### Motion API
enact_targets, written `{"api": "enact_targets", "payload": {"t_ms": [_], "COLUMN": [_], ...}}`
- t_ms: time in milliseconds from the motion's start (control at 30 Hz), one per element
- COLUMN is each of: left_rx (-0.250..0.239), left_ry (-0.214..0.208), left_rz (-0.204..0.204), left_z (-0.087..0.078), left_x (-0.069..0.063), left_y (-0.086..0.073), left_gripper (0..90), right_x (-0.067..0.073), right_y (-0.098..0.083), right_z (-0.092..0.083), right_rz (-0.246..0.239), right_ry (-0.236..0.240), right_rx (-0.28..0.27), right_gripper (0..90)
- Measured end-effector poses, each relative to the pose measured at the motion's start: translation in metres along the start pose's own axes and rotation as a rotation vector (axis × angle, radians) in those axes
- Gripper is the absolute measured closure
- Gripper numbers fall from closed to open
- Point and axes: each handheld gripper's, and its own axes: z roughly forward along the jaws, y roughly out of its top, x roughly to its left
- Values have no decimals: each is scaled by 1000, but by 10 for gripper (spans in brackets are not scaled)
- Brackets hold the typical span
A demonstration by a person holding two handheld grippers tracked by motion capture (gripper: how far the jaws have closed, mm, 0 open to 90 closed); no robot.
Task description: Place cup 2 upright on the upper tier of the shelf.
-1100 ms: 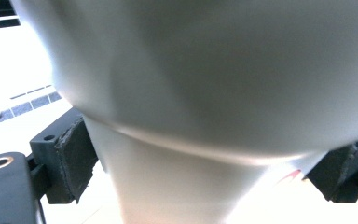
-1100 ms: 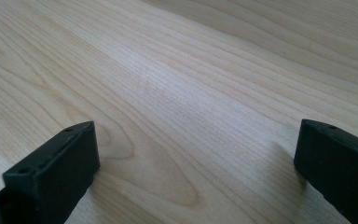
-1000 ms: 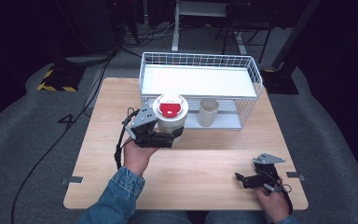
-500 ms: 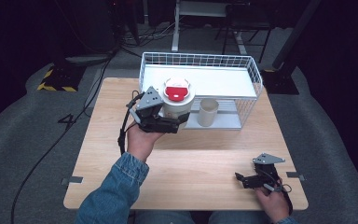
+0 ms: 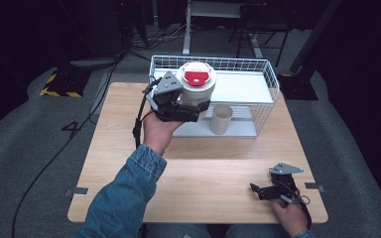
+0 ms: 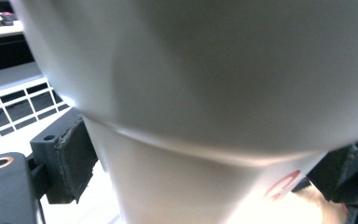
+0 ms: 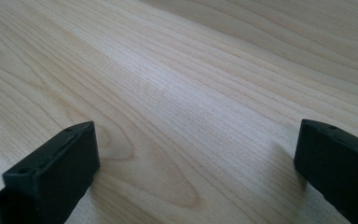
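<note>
A white tub with a red lid [image 5: 197, 82] hangs above the front left part of the white wire basket [image 5: 258, 67], with my left gripper [image 5: 191, 110] shut on its side. In the left gripper view the tub's white wall [image 6: 200, 112] sits close between the two black pads [image 6: 72, 156]. A small beige cup [image 5: 221, 119] stands upright at the basket's open front. My right gripper [image 5: 262, 191] rests low on the wooden table [image 5: 213, 183] near the front right corner, open. In the right gripper view bare wood [image 7: 182, 102] lies between its jaws.
The wire basket stands at the table's far edge, with a white floor [image 5: 243, 89]. Cables [image 5: 104, 74] and a yellow-black striped block [image 5: 57, 87] lie on the grey floor to the far left. A person's denim sleeve [image 5: 121, 198] reaches in from the front.
My left gripper has carried the tub up and away from the person, from over the table in front of the basket to above the basket's front left. The right gripper has stayed put.
</note>
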Motion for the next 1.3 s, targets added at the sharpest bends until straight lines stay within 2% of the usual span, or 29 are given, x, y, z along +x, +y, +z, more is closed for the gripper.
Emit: {"api": "enact_targets", "payload": {"t_ms": [233,600,800,867,1000,1167,1300], "left_rx": [-8,-31,-32,-32,-42,-33,-15], "left_ry": [35,54,86,84,115,157,164], "left_rz": [6,-4,1,-10,-19,-19,-34], "left_z": [12,34,50,56,65,77,85], "left_x": [6,16,22,25,31,36,41], "left_y": [14,30,35,37,39,42,43], "left_gripper": [103,103,103,103,103,103,103], "right_x": [0,0,0,0,0,0,1], "right_y": [0,0,0,0,0,0,1], "right_z": [0,0,0,0,0,0,1], "right_rz": [0,-4,0,1,1,1,3], "right_ry": [0,0,3,1,1,2,2], "right_rx": [0,1,-1,-2,-2,-2,-2], "right_gripper": [0,1,1,1,1,1,1]}}
